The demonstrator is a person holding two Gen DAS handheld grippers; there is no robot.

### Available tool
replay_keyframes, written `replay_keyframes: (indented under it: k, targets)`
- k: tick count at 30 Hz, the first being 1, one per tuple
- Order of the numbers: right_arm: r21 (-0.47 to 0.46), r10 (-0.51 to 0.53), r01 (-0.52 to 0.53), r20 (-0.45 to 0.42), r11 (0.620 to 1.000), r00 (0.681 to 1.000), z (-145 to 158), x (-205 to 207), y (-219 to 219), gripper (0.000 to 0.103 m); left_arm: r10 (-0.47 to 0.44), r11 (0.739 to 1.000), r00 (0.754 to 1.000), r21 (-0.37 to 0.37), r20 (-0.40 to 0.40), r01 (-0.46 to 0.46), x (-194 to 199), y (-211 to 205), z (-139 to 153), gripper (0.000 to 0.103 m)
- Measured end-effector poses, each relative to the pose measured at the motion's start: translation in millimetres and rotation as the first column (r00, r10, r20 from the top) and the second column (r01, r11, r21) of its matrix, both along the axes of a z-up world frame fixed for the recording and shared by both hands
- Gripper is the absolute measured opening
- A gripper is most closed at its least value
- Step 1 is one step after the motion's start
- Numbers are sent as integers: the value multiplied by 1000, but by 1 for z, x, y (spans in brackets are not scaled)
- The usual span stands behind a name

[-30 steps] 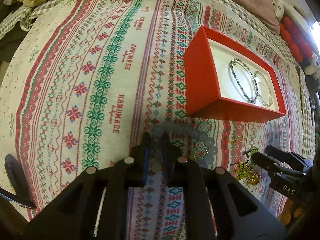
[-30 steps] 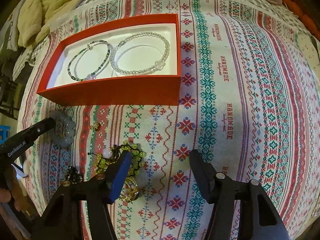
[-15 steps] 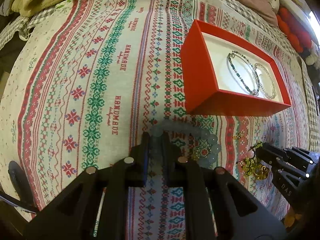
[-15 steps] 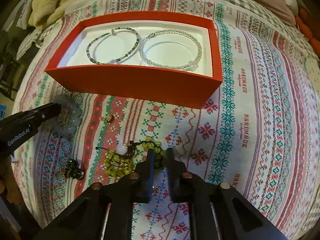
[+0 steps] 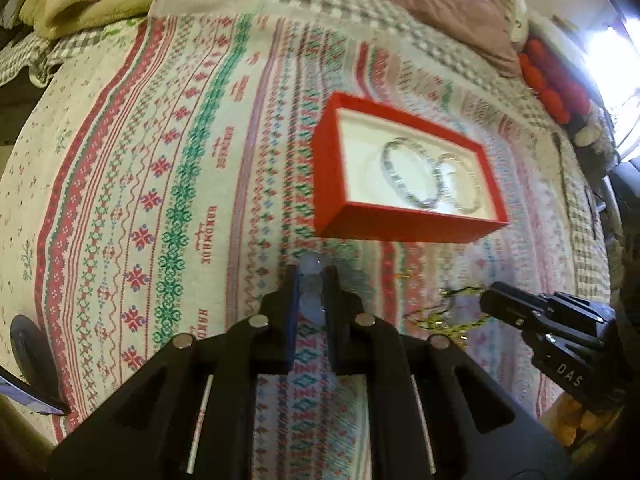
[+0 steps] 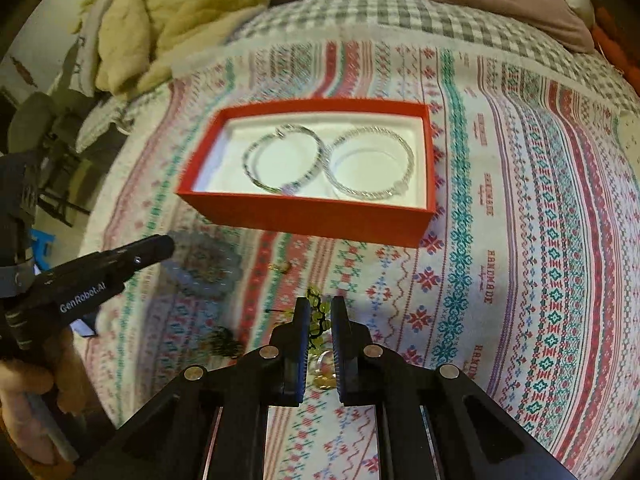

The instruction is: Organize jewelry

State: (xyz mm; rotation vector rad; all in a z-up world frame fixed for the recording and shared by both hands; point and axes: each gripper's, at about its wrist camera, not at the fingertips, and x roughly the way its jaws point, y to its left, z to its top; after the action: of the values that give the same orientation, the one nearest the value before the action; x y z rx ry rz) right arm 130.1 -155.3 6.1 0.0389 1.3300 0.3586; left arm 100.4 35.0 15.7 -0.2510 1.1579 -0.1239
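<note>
Cloth: cream knit-pattern spread with red and green bands and "HANDMADE" lettering [image 5: 168,208], covers the bed; everything sits on it.
Box: open red rectangular cardboard tray with white lining [image 6: 304,220], on the cloth ahead of both my tools.
In box: dark green-and-silver beaded bangle [image 6: 282,158] on the left, clear crystal beaded bangle [image 6: 370,164] on the right, rims touching or overlapping where they meet.
My left gripper [image 5: 311,276]: fingers pressed in on a pale grey-blue round-bead bracelet [image 5: 312,292], just short of the box's near wall. Rest of that bracelet shows only as a blur on the cloth in the right wrist view.
My right gripper [image 6: 320,312]: fingers closed on a yellow-green beaded bracelet with black cord [image 6: 318,320], near the box front, to the right of my left tool.
Loose bits: small gold piece [image 6: 280,267] on the cloth between the two bracelets; small dark beaded item [image 6: 224,344] left of my right fingers, too blurred to identify.
</note>
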Motion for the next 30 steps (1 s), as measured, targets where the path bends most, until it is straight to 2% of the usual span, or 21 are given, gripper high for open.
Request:
replay_keyframes:
  k: [8, 20, 26, 30]
  targets:
    - [42, 13, -15, 42, 999, 999, 29, -21, -10, 10, -53, 998, 997, -36, 63, 55, -7, -19, 26, 13]
    - [89, -27, 17, 112, 996, 993, 59, -15, -18, 10, -79, 992, 981, -83, 177, 95, -5, -35, 61, 13]
    - [119, -105, 84, 183, 989, 977, 80, 4, -34, 10, -76, 983, 963, -142, 258, 115, 8, -44, 86, 13]
    - [124, -162, 137, 222, 983, 961, 86, 18, -44, 10, -78, 979, 961, -163, 266, 124, 24, -57, 85, 13]
